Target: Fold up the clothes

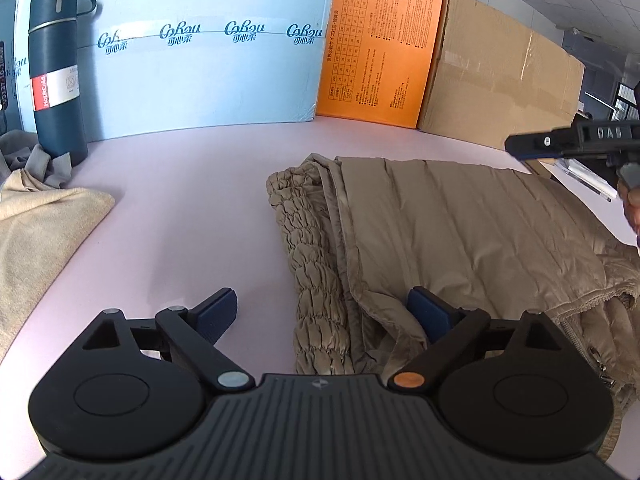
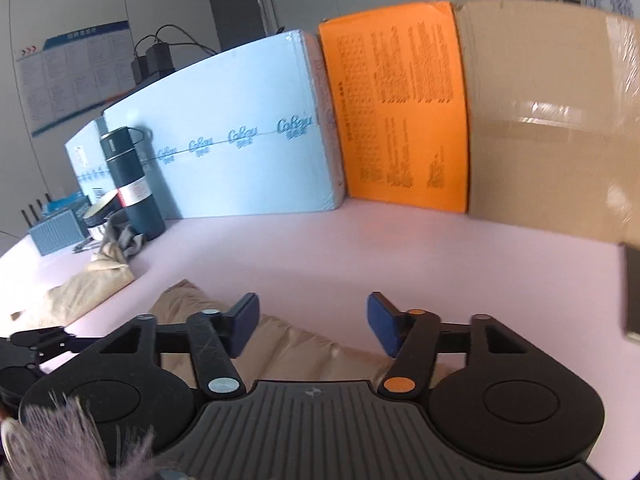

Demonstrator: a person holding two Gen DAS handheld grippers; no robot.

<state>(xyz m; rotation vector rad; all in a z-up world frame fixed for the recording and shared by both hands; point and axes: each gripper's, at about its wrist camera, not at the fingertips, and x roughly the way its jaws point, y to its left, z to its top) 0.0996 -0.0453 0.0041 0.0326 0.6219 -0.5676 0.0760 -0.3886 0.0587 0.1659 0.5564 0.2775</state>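
Spread wide and empty, the left gripper [image 1: 322,312] is held low over the folded beige jacket's [image 1: 460,232] near edge on the pink table [image 1: 192,216]. Above the jacket, the right gripper [image 2: 313,322] is seen part open, gripping nothing. Beyond are ranged a flask [image 1: 56,76] and boxes [image 1: 208,60].

Left gripper [image 1: 322,312] gapes wide beside folded beige jacket [image 1: 460,236].

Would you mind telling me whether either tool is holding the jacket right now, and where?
Nothing is held. The left tool stands open at the tan jacket's near edge; the right tool is open above it.
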